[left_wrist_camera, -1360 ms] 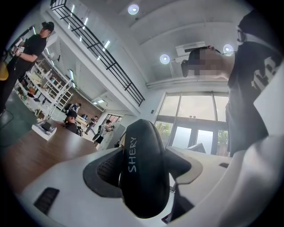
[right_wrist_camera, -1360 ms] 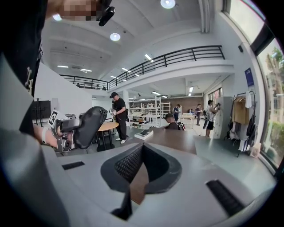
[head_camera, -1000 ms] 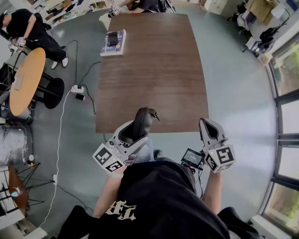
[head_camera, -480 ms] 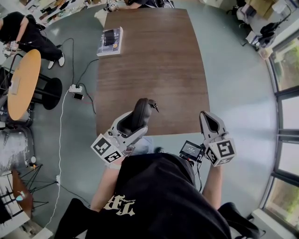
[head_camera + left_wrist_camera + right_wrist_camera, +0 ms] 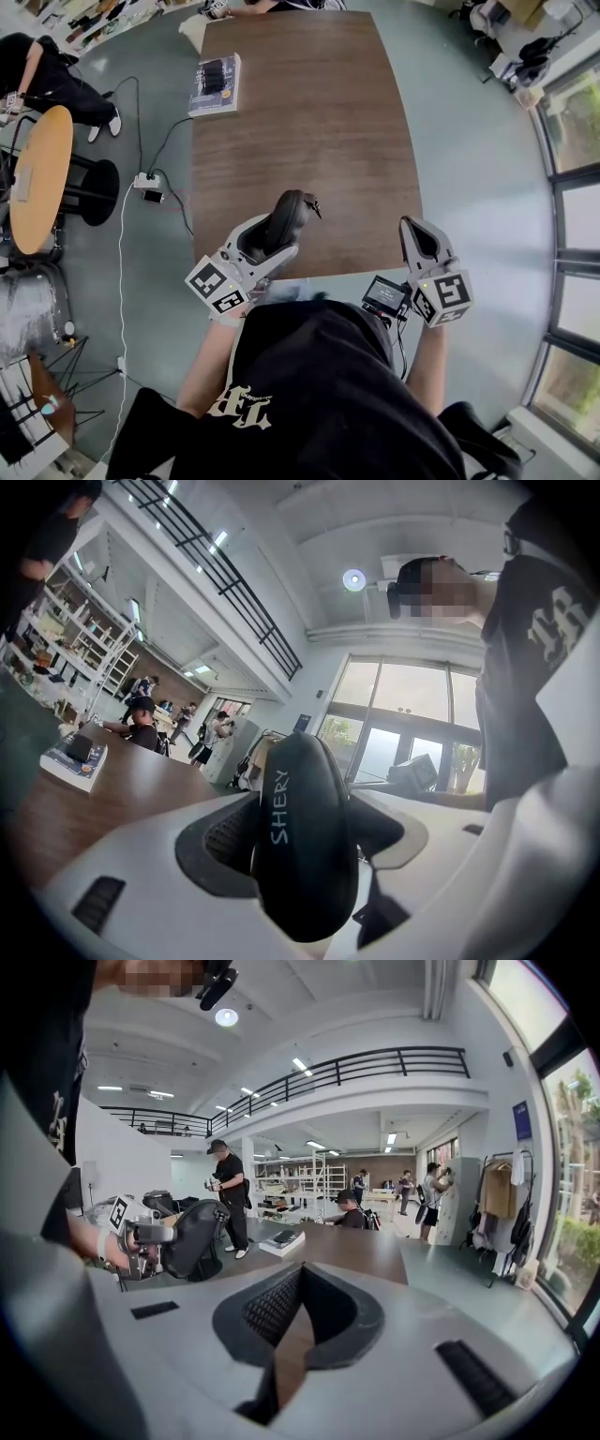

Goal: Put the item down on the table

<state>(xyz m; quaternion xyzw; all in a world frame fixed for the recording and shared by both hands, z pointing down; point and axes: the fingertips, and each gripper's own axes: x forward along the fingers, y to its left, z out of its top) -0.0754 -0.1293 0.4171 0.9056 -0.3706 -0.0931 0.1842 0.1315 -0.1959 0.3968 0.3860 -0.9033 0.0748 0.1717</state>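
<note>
Head view: left gripper (image 5: 274, 236) pinches a black item (image 5: 291, 211) over the wooden table's (image 5: 309, 122) near edge; a book (image 5: 214, 84) lies at the far corner; right gripper (image 5: 418, 236) is pressed together.

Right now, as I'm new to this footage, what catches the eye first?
The black item marked SHERY, clamped in the left hand-held gripper over the near edge of the brown table. The right hand-held gripper hangs shut and empty beside it; a book lies at the table's far left corner.
</note>
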